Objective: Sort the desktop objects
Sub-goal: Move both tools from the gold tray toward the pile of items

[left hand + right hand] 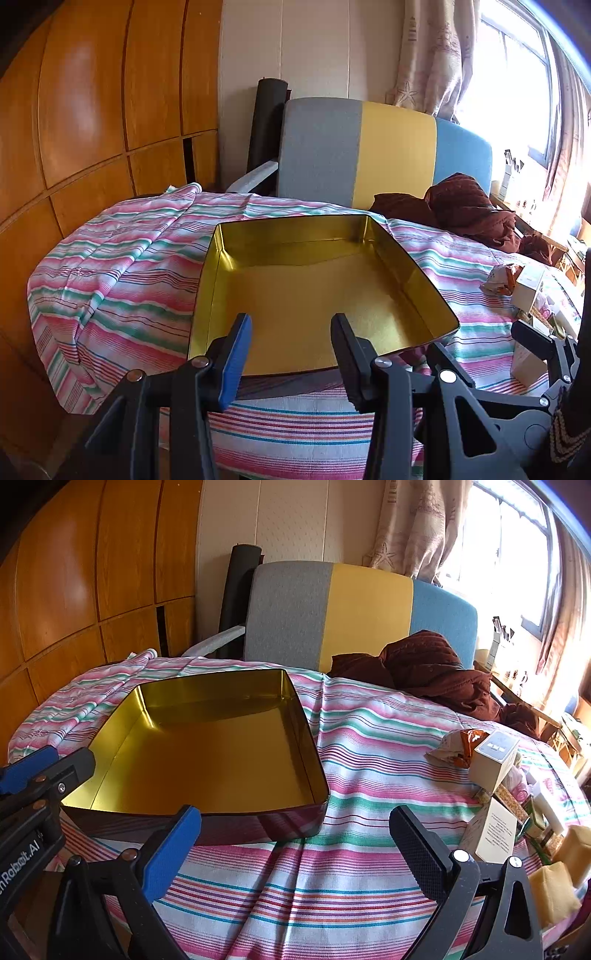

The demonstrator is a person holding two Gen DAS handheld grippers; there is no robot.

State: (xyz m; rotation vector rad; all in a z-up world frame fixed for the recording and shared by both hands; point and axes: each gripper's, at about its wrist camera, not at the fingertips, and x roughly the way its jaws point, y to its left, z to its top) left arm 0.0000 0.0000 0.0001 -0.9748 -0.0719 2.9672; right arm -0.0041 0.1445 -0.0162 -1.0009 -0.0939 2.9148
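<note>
Claws first: the left claw (291,354) hangs with its jaws a moderate gap apart and nothing between them, at the near edge of the gold tin (207,749). The right claw (295,853) is spread wide and also holds nothing, over the striped cloth (362,746) just right of the tin's near corner.

The tin sits open on the cloth with nothing showing inside it. Well to the right of the tin lies the clutter: a crumpled wrapper (458,747), a tilted cream box (493,762), a white box with print (489,832), and yellow blocks (554,897) nearest the camera.

That fits either a tin waiting to be filled or one just emptied, so the sorting stage is not settled. If a pick from the pile is due, the right claw is better placed. The cream box looks light and leans on its neighbours, so a grip across its narrow sides should work; the loose cloth may snag.
</note>
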